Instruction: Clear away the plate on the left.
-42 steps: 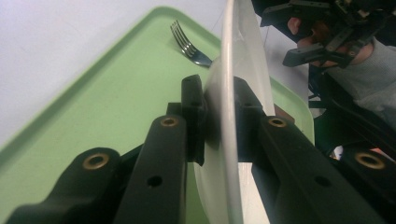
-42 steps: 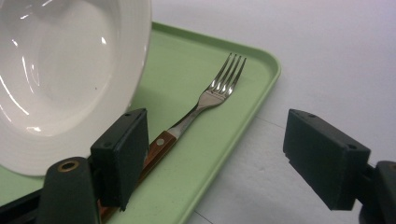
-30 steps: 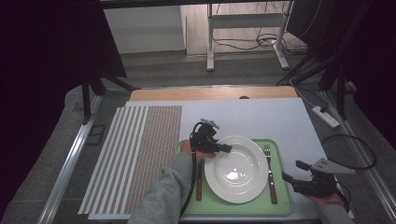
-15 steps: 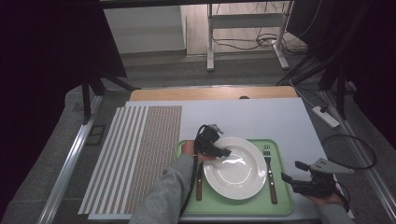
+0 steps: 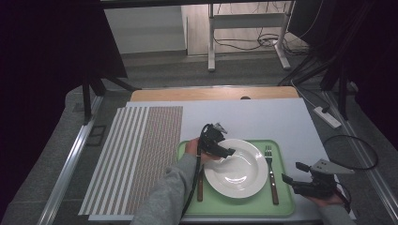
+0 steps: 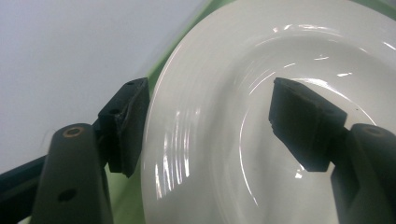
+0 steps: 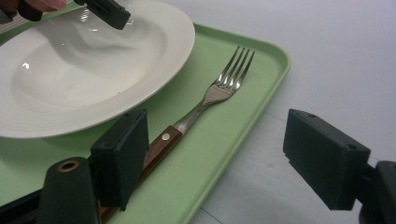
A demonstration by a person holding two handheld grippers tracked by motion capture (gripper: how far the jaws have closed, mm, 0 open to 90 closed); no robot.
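High view: left gripper [image 5: 227, 152] spread over white plate [image 5: 236, 167] on green tray [image 5: 283, 206], jaws just opening | Left gripper view: plate rim [image 6: 159, 140] between parted jaws, unpinched; withdrawing could nudge it | Right gripper view: right gripper [image 7: 219, 158] spread; fork [image 7: 205, 105] in tray; plate empty.

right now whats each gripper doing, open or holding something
left gripper: open, jaws just been opening, straddling the white plate rim without pressing on it.
right gripper: open, holding nothing, beside the fork.
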